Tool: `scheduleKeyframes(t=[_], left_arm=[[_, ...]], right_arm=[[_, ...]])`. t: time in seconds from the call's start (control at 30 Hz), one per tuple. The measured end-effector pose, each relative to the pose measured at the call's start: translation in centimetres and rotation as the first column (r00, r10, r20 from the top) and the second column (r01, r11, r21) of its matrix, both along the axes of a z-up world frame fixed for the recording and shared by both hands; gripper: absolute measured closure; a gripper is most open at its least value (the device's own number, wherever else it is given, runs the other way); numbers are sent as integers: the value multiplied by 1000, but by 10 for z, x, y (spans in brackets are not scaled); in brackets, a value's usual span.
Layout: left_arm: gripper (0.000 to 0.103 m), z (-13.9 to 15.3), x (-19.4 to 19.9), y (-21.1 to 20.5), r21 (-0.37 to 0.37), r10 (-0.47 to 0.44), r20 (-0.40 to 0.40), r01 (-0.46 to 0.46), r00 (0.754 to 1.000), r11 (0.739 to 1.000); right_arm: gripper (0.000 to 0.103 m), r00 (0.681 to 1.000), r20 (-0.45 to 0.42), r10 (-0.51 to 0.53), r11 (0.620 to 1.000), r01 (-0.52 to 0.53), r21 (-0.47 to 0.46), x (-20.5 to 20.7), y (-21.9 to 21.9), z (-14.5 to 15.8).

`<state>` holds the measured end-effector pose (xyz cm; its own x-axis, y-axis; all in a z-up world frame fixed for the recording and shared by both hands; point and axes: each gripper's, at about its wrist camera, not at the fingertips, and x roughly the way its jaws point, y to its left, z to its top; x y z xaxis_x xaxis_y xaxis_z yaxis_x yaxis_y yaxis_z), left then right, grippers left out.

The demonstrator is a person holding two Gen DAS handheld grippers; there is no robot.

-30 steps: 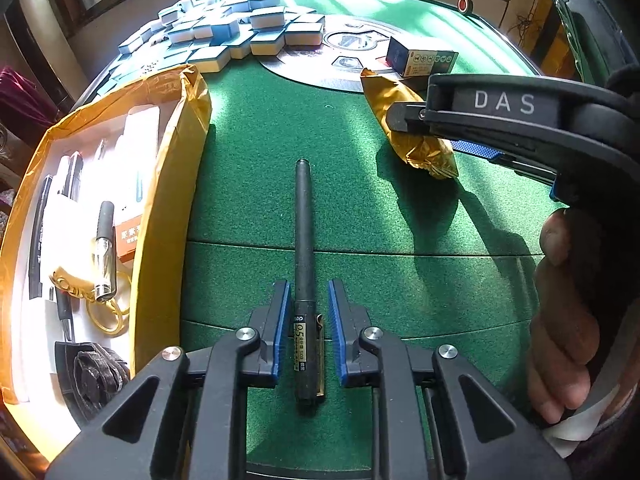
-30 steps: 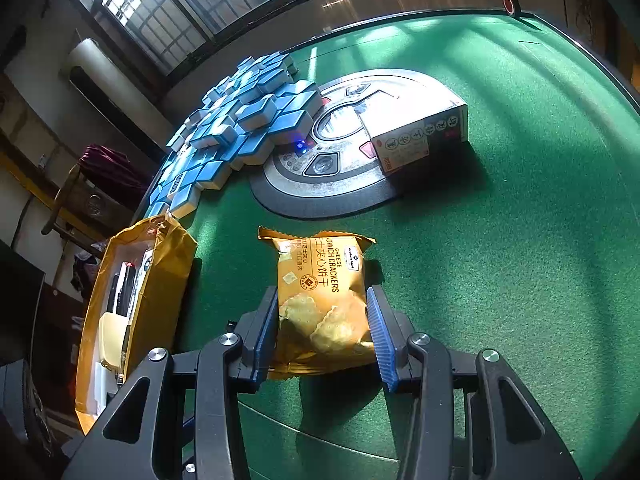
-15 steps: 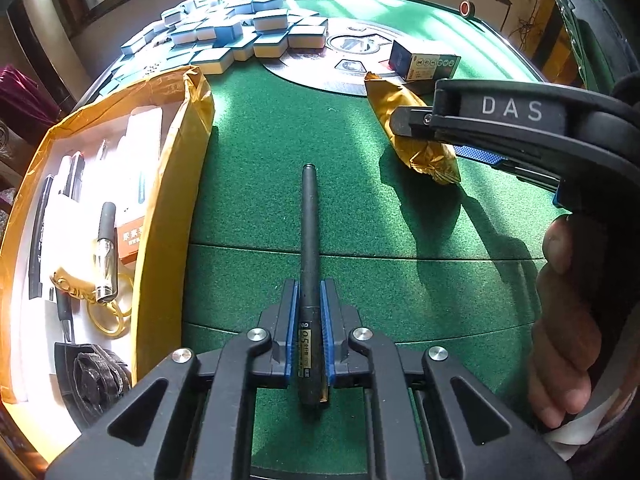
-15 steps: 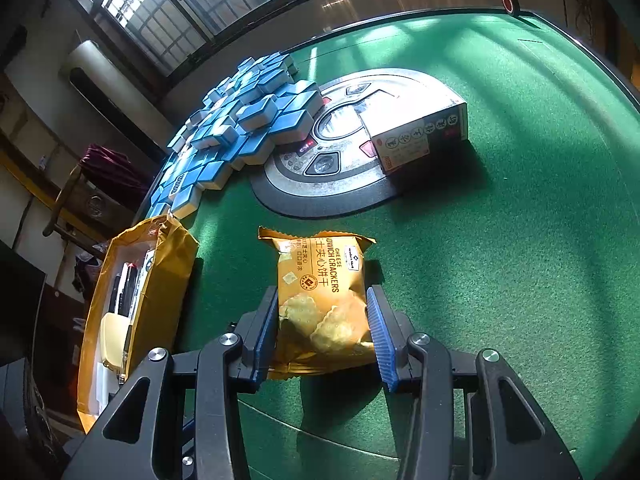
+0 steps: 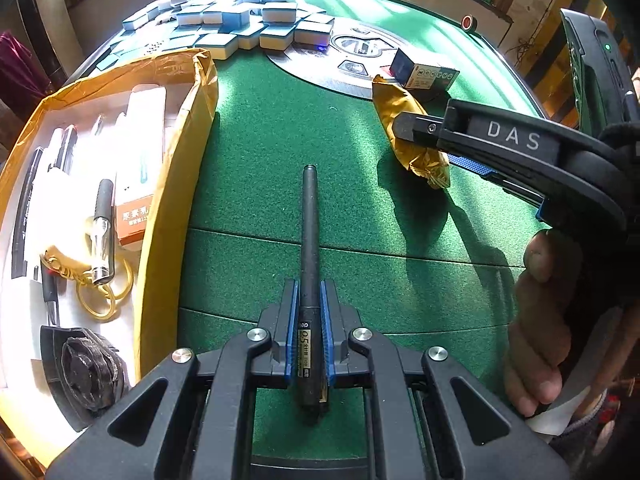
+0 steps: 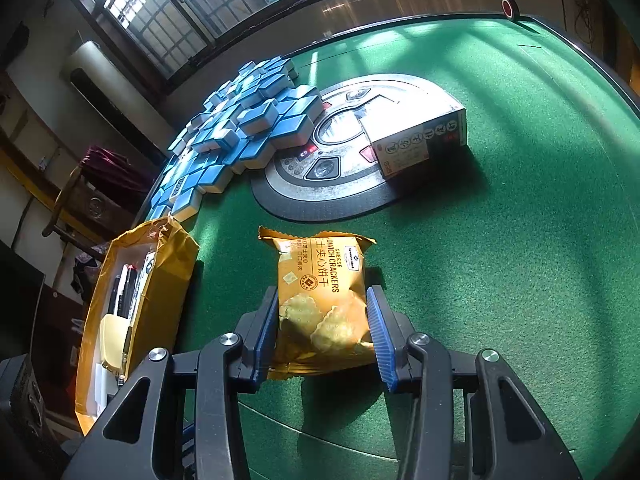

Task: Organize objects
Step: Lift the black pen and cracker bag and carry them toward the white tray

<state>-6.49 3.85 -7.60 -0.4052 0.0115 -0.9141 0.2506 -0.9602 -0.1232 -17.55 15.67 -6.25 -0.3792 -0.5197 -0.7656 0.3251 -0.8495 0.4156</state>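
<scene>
My left gripper (image 5: 308, 300) is shut on a black pen (image 5: 309, 240) that points away from me, a little above the green felt. A yellow cardboard box (image 5: 176, 160) at the left holds pens, a key ring, a small carton and a black item. My right gripper (image 6: 322, 320) is shut on an orange cheese cracker packet (image 6: 320, 292); its pads press both sides. The packet (image 5: 408, 132) and the right gripper (image 5: 452, 148) also show in the left wrist view at the right. The box (image 6: 160, 280) shows at the left in the right wrist view.
A heap of blue and white mahjong tiles (image 6: 244, 128) lies at the far left of the table. A round grey control panel (image 6: 340, 148) sits in the centre with a small printed carton (image 6: 420, 136) on it. A red button (image 6: 509, 7) is on the far rim.
My left gripper has closed on the pen and lifted it slightly toward the far side. My right gripper and the packet have not moved.
</scene>
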Motion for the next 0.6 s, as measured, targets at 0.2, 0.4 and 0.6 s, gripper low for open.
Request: scheduleKeyframes(t=[0.2, 0.4, 0.6], left_arm=[[95, 11, 8, -6, 51, -2, -21, 4, 1000, 999], [95, 23, 21, -12, 81, 1, -48, 3, 999, 997], [95, 34, 33, -20, 104, 8, -67, -1, 998, 995]], right_arm=[[65, 1000, -11, 5, 1000, -5, -14, 1, 0, 0], [65, 1000, -18, 5, 1000, -5, -24, 1, 0, 0], [65, 1000, -12, 5, 999, -6, -47, 5, -1, 2]])
